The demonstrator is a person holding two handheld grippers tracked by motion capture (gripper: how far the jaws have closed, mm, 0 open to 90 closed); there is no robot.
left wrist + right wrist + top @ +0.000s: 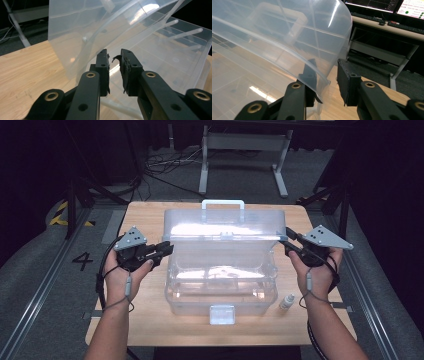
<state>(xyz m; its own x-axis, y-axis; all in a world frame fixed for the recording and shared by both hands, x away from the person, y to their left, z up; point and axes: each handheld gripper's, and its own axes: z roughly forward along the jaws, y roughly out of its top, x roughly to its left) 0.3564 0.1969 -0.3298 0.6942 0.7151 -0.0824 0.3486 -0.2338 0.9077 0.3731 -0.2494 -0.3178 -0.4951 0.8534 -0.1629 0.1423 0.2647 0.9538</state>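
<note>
A clear plastic storage box (172, 290) stands on the wooden table (145, 220) with its hinged lid (225, 227) raised and tilted. My left gripper (167, 249) points at the lid's left edge. In the left gripper view the left gripper (114, 56) has a narrow gap between its pads and nothing pinched; the lid (82, 32) stands just beyond the tips. My right gripper (289, 245) sits at the lid's right edge. In the right gripper view the right gripper (325, 66) straddles the lid's rim (322, 77), which lies over one jaw while the other pad stands off it.
A small white bottle (287, 301) stands on the table right of the box's front corner. The box's front latch (222, 314) faces the person, and its white carry handle (223, 202) rises at the back. Metal table legs (204, 170) and cables lie on the floor beyond.
</note>
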